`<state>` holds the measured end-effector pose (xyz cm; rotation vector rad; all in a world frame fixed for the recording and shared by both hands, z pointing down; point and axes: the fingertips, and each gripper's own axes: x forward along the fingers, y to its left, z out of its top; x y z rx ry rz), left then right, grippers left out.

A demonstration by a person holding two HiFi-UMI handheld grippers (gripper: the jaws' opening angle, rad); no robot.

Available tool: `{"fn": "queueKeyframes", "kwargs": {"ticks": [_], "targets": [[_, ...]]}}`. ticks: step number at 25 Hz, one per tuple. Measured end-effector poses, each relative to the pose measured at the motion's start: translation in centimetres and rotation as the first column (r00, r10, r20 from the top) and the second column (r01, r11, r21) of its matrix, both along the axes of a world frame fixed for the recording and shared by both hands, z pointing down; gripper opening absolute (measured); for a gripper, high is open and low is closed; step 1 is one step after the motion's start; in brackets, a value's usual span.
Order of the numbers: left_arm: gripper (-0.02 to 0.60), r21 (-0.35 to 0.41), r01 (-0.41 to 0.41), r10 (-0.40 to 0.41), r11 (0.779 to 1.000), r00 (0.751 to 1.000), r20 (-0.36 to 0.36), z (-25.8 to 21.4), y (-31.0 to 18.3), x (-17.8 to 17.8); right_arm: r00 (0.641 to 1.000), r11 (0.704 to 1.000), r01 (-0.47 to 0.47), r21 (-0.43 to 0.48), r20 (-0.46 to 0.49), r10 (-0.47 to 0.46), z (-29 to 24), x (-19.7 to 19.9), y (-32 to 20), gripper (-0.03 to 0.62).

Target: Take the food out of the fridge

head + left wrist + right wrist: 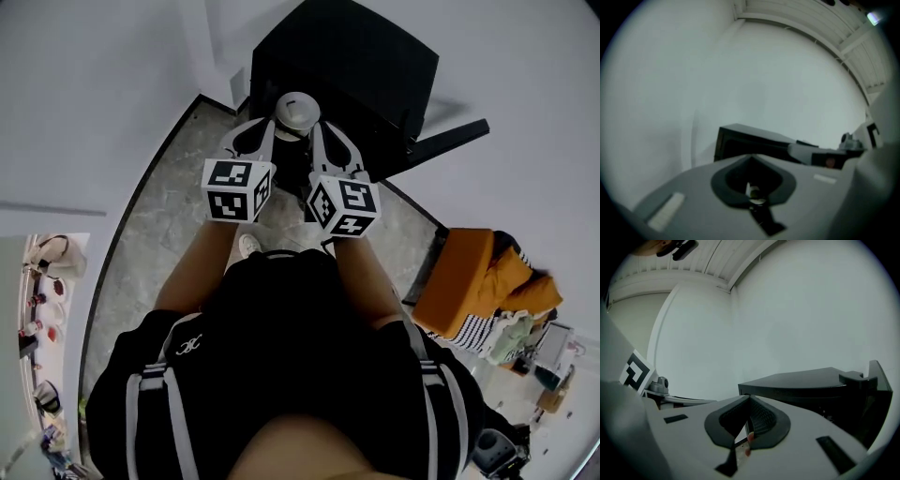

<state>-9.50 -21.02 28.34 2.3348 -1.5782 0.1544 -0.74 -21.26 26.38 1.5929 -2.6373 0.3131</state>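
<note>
In the head view, soft, even light is washing the white wall (84, 94) almost featureless, while the black fridge (347, 66) is swallowing all detail in its dark faces. The wide lens is bending straight lines into curves towards the edges. Both gripper views are looking dimmer and greyer, are smearing with blur, most of all in the near foreground, and are darkening to black at the corners. A small bright light (873, 18) is glaring at the upper right of the left gripper view.
</note>
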Motion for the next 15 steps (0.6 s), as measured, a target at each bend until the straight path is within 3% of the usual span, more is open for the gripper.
{"fn": "queueKeyframes", "kwargs": {"ticks": [6,12,15], "targets": [[-0.002,-0.040,-0.004,0.004,0.999,1.000,-0.007,1.9,-0.7,-1.1,1.000,0.999,-0.026,-0.031,-0.018,0.026,1.6,-0.5,-0.8,-0.003],[-0.001,-0.117,0.044,-0.052,0.992,0.996,-0.066,4.6,-1.4,-2.1,0.999,0.998,-0.006,-0.065,-0.033,0.004,3.1,-0.9,-1.6,-0.003],[-0.001,-0.129,0.057,-0.064,0.990,0.997,-0.050,5.7,-1.8,-1.9,0.999,0.998,0.004,-0.071,-0.054,-0.008,3.6,-0.8,-1.9,-0.003]]}}
